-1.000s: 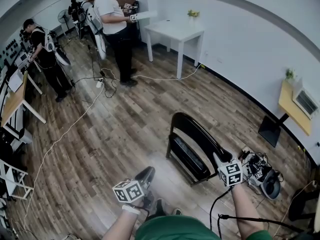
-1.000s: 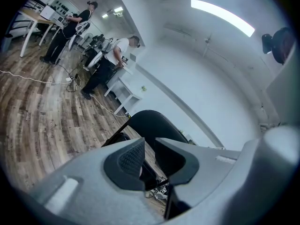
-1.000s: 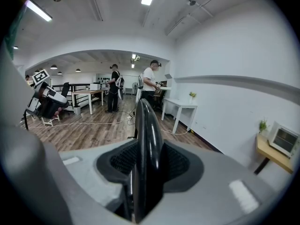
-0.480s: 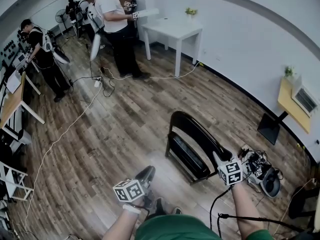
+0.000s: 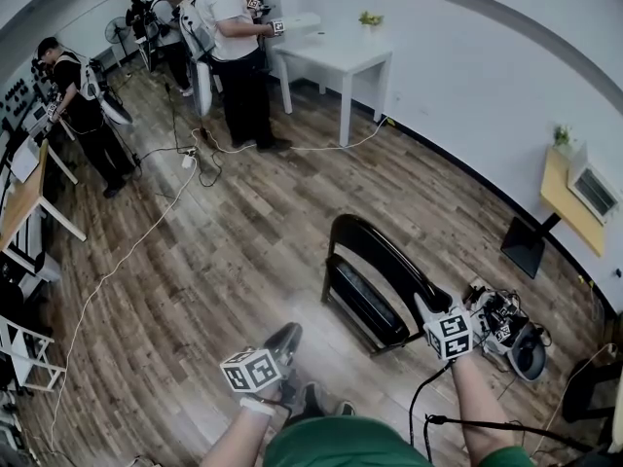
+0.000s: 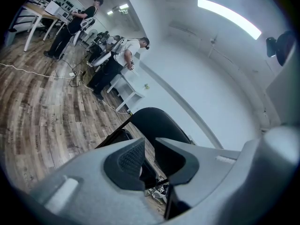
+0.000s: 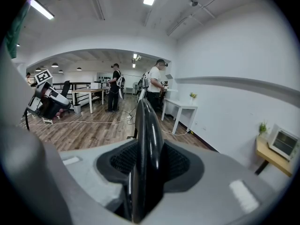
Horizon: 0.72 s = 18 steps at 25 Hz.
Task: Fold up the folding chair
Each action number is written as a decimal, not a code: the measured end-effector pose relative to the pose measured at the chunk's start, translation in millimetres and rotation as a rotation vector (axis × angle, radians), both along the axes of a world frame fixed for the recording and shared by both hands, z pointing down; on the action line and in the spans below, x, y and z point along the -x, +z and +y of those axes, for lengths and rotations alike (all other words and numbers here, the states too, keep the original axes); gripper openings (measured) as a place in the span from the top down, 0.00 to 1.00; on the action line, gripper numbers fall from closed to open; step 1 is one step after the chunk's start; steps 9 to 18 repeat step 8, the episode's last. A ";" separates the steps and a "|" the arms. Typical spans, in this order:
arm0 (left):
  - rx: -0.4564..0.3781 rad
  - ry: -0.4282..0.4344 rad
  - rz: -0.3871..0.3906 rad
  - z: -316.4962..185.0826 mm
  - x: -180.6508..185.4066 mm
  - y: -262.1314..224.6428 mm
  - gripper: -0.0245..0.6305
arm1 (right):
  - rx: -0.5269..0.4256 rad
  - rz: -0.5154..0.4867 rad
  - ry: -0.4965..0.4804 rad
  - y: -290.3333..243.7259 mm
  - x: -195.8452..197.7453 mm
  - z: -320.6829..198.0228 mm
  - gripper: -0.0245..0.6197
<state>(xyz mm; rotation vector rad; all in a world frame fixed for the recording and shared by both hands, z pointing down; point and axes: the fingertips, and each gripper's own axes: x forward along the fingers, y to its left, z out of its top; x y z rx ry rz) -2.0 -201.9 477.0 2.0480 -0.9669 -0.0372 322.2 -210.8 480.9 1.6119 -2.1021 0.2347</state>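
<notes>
Well, closest to me my left gripper hangs low in front of my body, above the wooden floor. Its jaws are nearly together with only a slit between the pads and nothing in it, so that hand is doing no work. It points toward the folding chair but sits apart from it, near the seat side. A little further out on my other side, the right gripper has its jaws clamped on the top edge of the backrest. In the right gripper view that glossy black rim runs edge-on straight up between the two pads, with both pressed against it. The chair stands on its legs just ahead of me, and the seat sits just below and in front of the curved back. I read the seat as not yet flat against the back, though from this steep angle I cannot say how far it has swung. By my judgement the fold is only started: the grip on the back is made, and the seat has yet to be brought up against it, likely with my free left gripper, so the frame can close. Beside the chair on my right lies a tangle of gear and cables. Further off a white cable trails across the boards, and beyond it people stand by a white table at the wall
</notes>
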 end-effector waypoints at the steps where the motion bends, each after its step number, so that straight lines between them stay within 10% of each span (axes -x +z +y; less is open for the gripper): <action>1: 0.002 0.001 0.001 -0.3 0.3 0.1 0.86 | 0.001 0.001 0.001 -0.1 1.1 -0.4 0.71; 18: 0.021 0.002 -0.003 -4.6 5.3 3.6 0.86 | 0.005 0.005 0.001 -2.8 11.4 -6.1 0.71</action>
